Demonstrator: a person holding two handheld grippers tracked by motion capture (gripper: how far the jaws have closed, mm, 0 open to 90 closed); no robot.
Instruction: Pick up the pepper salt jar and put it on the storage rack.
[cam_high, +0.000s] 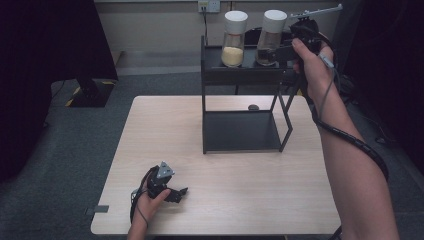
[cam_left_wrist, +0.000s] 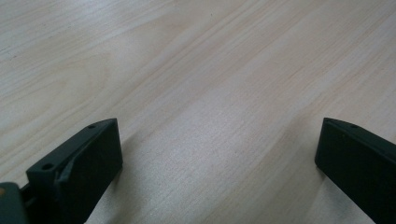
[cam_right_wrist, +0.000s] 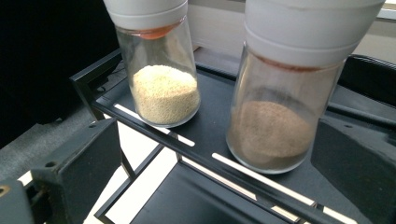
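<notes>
While the right gripper (cam_high: 281, 50) is held up at the top tier of a black metal rack (cam_high: 240, 75), its jaws stand spread, one on either side of a glass shaker jar of brown powder (cam_right_wrist: 275, 116) without clearly touching it. That jar stands upright on the slotted top shelf (cam_right_wrist: 210, 135) between the jaws (its white cap (cam_right_wrist: 308, 28) sits above them). Just beyond the jaw at the left of the right gripper view, a second shaker jar of pale yellow granules (cam_right_wrist: 161, 84) stands upright on the same shelf, near the brown one but apart from it. Well away from the rack, the left gripper (cam_high: 179, 192) rests low on the light wooden table (cam_left_wrist: 210, 70), jaws wide apart, with bare tabletop between them.
</notes>
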